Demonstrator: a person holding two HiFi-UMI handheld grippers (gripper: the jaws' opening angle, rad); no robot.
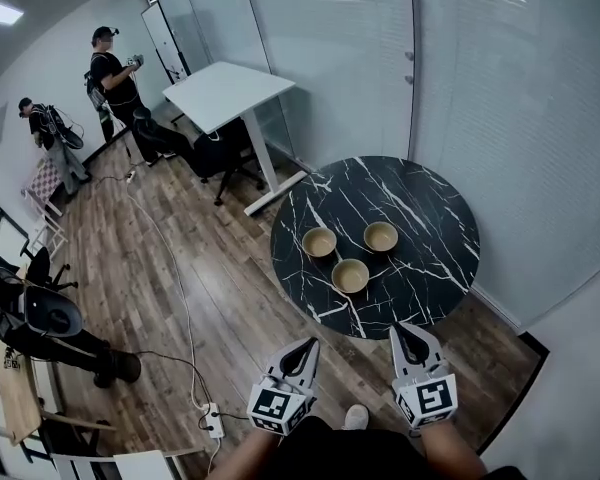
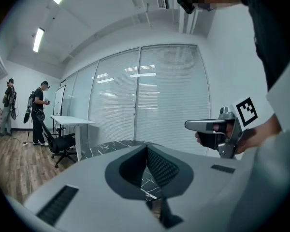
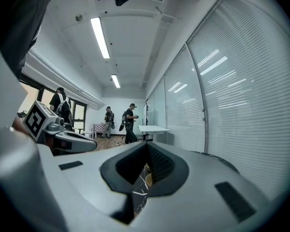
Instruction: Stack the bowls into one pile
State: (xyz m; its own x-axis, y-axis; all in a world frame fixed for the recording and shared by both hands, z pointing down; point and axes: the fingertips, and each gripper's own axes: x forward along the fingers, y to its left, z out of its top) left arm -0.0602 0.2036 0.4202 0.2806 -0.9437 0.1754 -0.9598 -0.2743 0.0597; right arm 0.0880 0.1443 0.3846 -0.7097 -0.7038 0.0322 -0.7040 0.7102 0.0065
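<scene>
Three tan bowls stand apart on a round black marble table [image 1: 435, 203]: one on the left [image 1: 319, 241], one on the right [image 1: 381, 235], one nearer me [image 1: 350, 275]. All are empty. My left gripper [image 1: 309, 345] hangs short of the table's near edge, over the wood floor, its jaws shut on nothing. My right gripper [image 1: 404, 329] is beside it at the table's near rim, also shut and empty. In the left gripper view the jaws [image 2: 146, 147] meet at the tip, with the right gripper [image 2: 213, 128] at the side. In the right gripper view the jaws [image 3: 146, 144] meet too, and a bowl [image 3: 149, 180] shows below them.
A white desk [image 1: 225, 90] and a black office chair [image 1: 220, 156] stand beyond the table to the left. Two people [image 1: 115, 78] are at the far left. A power strip [image 1: 213, 423] and its cable lie on the floor. Glass walls with blinds [image 1: 500, 98] close the right side.
</scene>
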